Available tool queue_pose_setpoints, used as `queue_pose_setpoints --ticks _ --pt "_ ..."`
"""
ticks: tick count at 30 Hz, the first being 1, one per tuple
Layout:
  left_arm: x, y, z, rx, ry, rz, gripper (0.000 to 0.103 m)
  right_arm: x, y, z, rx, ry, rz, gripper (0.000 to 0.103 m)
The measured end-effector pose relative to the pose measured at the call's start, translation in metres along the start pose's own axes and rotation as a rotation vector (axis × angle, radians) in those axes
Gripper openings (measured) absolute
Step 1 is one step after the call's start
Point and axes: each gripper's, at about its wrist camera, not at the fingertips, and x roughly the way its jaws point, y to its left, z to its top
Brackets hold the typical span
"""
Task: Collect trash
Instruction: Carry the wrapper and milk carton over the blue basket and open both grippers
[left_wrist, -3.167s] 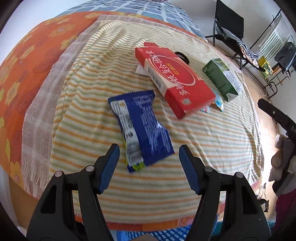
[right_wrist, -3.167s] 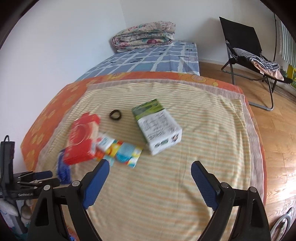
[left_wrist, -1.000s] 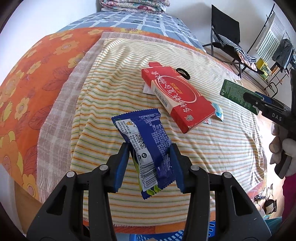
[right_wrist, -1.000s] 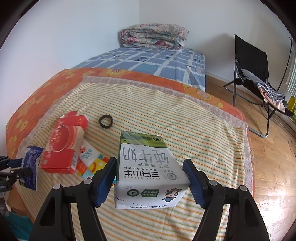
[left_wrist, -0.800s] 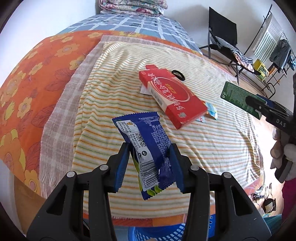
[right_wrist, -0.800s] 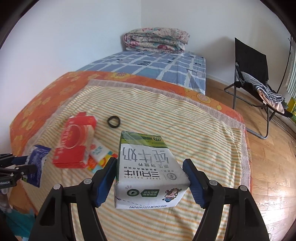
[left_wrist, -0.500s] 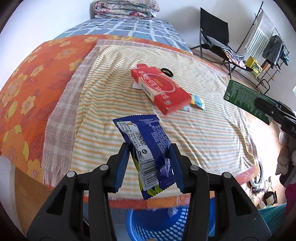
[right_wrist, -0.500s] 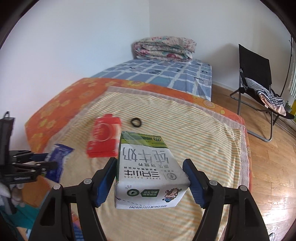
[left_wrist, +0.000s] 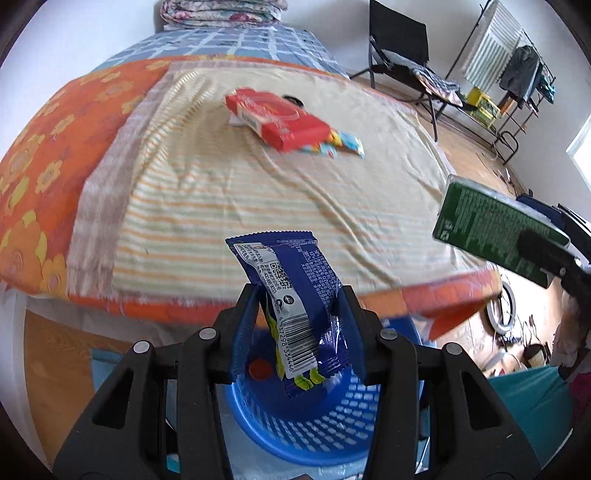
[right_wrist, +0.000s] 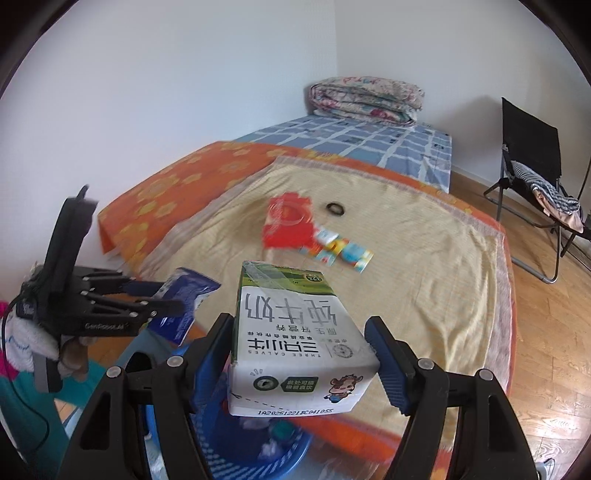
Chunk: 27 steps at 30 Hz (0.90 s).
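My left gripper (left_wrist: 300, 325) is shut on a blue snack wrapper (left_wrist: 291, 295) and holds it above a blue plastic basket (left_wrist: 306, 424) on the floor below the bed edge. My right gripper (right_wrist: 301, 354) is shut on a green and white milk carton (right_wrist: 295, 332), also off the bed edge, over the basket (right_wrist: 258, 443). The carton shows at the right in the left wrist view (left_wrist: 498, 232). The left gripper with the wrapper (right_wrist: 184, 299) shows at the left in the right wrist view. A red box (left_wrist: 277, 118) and a colourful flat wrapper (left_wrist: 340, 144) lie on the striped blanket.
A small black ring (right_wrist: 335, 209) lies on the blanket (right_wrist: 424, 277) beyond the red box. A folded quilt (right_wrist: 365, 96) sits at the bed's far end. A black folding chair (right_wrist: 532, 155) stands on the wooden floor to the right. A teal item (left_wrist: 524, 391) lies beside the basket.
Both grippers closed on their items, lifted them off the blanket and pulled back past the bed edge. The blue basket has come into view beneath them.
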Motion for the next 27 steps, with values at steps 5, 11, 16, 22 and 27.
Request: queue_pose_setpoints --ticks 5,11,16,22,27 --pt "0.005 -0.005 -0.022 0.0 0.043 -0.019 0.045 -0.002 0.01 -0.025 0.004 0.033 0.031 0.075" --pt "0.009 -0.01 -0.044 0.006 0.079 -0.03 0.045 0.005 0.024 -0.054 -0.011 0.088 0.054 0.075" --pt "0.012 -0.012 -0.057 0.022 0.097 -0.033 0.045 0.01 0.037 -0.07 -0.028 0.121 0.071 0.075" --pt "0.022 -0.011 -0.072 0.028 0.144 -0.026 0.045 0.024 0.05 -0.086 -0.046 0.177 0.088 0.075" --pt "0.035 -0.009 -0.081 0.025 0.19 -0.02 0.045 0.039 0.058 -0.098 -0.06 0.228 0.09 0.075"
